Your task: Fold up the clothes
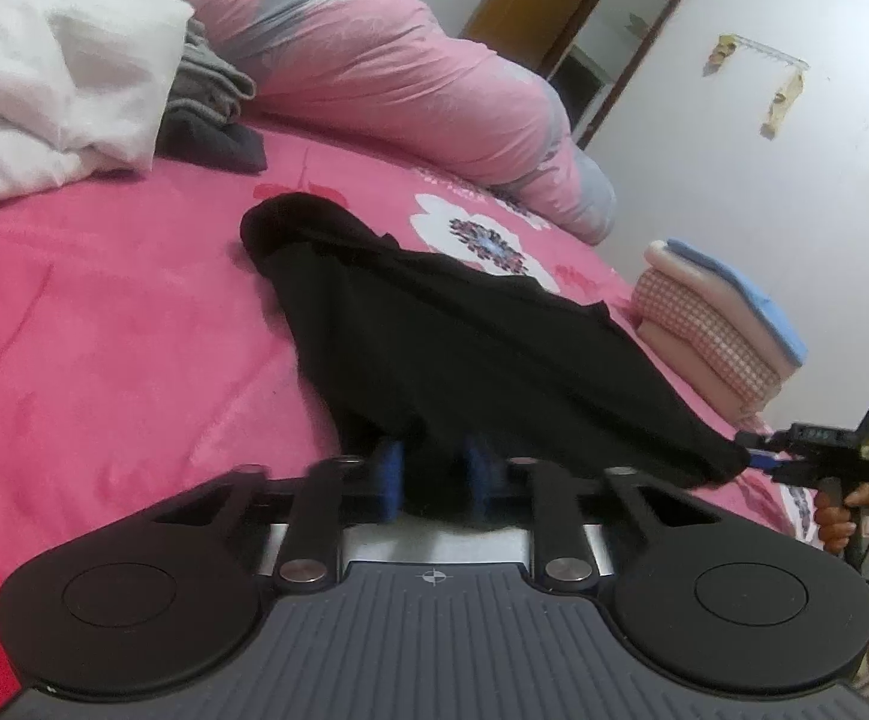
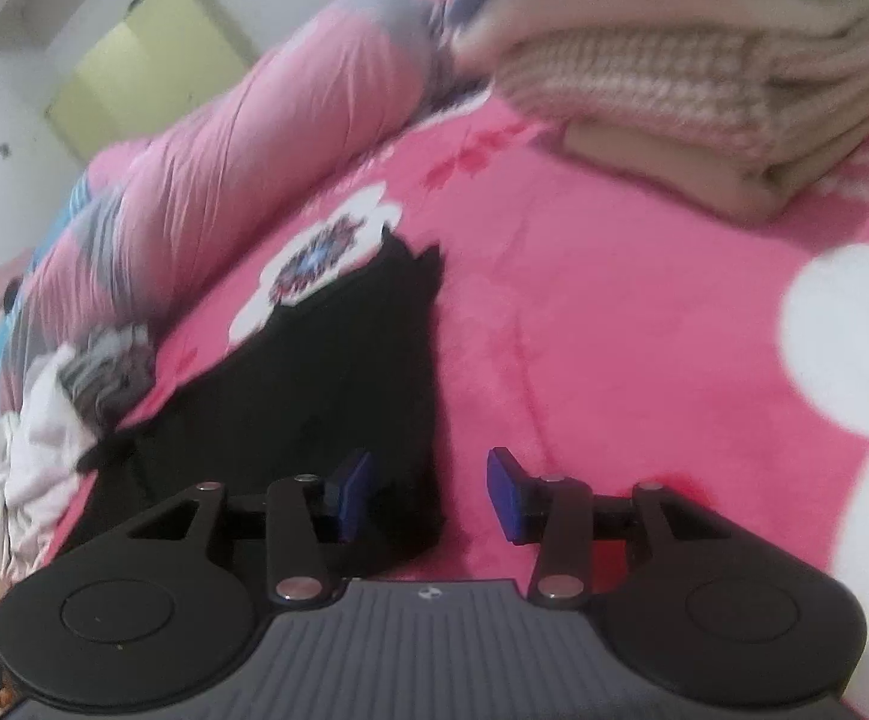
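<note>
Black garment [image 1: 464, 348] lies on the pink bedspread [image 1: 104, 330], partly lifted along its near edge, far end bunched, one flap reaching toward the flower print [image 1: 482, 240].

Left gripper [image 1: 431, 474]: jaws drawn in close, blue pads pinching a fold of the near edge. Cloth is clearly between the pads.

Right gripper [image 2: 428, 495]: in its own view the jaws stand partly apart, garment edge lying between them but the pads not pressing on it. In the left view its tip meets the garment's corner; whether any cloth is caught there I cannot tell.

Judged step: securing both near corners before the fold.

To do it well:
- Close the right jaws on the corner, on a single edge rather than a bunched wad.
- Keep both grips level and pull apart lightly so the edge goes taut.
- Then lift and carry over to the far end.

Surroundings: folded stack [image 1: 716, 324] to the right, white heap [image 1: 56, 72] to the left, quilt [image 1: 386, 66] behind.
</note>
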Demonstrator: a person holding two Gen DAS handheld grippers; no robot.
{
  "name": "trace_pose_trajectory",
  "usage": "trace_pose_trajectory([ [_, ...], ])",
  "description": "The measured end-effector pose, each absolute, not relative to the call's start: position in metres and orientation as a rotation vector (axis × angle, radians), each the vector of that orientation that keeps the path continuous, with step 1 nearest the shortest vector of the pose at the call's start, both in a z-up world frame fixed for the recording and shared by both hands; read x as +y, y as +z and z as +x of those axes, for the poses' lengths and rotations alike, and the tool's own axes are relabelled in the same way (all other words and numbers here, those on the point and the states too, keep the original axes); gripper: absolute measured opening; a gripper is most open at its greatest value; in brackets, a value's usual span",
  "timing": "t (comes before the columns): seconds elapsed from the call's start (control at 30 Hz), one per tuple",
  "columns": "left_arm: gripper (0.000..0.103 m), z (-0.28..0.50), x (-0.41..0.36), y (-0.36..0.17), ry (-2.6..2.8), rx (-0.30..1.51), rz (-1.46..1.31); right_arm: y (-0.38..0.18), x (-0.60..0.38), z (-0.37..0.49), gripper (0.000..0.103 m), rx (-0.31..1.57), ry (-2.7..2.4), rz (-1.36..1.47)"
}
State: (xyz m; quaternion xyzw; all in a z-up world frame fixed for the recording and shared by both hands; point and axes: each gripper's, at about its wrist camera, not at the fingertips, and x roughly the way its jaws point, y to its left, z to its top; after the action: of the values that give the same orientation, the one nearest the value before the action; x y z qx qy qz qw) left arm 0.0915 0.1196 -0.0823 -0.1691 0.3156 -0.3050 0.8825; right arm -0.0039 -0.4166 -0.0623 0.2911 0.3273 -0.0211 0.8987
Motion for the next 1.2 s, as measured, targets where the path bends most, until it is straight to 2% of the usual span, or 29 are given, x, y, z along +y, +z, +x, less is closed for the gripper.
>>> trace_pose_trajectory([
  [0.03, 0.006, 0.091, 0.121, -0.082, -0.630, 0.659, -0.361, -0.065, -0.416, 0.000, 0.030, 0.689, -0.026, 0.598],
  [0.07, 0.005, 0.089, 0.122, -0.081, -0.626, 0.660, -0.371, -0.065, -0.414, 0.000, 0.003, 0.690, -0.026, 0.597],
  [0.3, 0.003, 0.073, 0.141, -0.063, -0.630, 0.671, -0.408, -0.041, -0.423, -0.021, 0.003, 0.616, 0.002, 0.686],
  [0.6, 0.003, 0.042, 0.149, -0.052, -0.662, 0.710, -0.309, -0.035, -0.423, -0.060, 0.003, 0.623, -0.006, 0.713],
  [0.77, 0.003, 0.041, 0.151, -0.074, -0.650, 0.777, -0.271, -0.061, -0.423, -0.068, 0.003, 0.696, -0.078, 0.640],
  [0.9, 0.004, 0.040, 0.144, -0.082, -0.658, 0.790, -0.200, -0.069, -0.421, -0.068, 0.005, 0.679, -0.080, 0.609],
  [1.07, 0.013, 0.037, 0.150, -0.082, -0.645, 0.783, -0.194, -0.062, -0.429, -0.082, 0.013, 0.663, -0.125, 0.576],
  [1.1, 0.015, 0.036, 0.152, -0.081, -0.637, 0.786, -0.205, -0.058, -0.432, -0.086, 0.013, 0.659, -0.163, 0.568],
  [1.17, 0.027, 0.033, 0.159, -0.076, -0.608, 0.790, -0.222, -0.049, -0.434, -0.094, 0.014, 0.647, -0.224, 0.540],
  [1.2, 0.027, 0.031, 0.164, -0.072, -0.578, 0.791, -0.235, -0.044, -0.433, -0.097, 0.014, 0.632, -0.231, 0.537],
])
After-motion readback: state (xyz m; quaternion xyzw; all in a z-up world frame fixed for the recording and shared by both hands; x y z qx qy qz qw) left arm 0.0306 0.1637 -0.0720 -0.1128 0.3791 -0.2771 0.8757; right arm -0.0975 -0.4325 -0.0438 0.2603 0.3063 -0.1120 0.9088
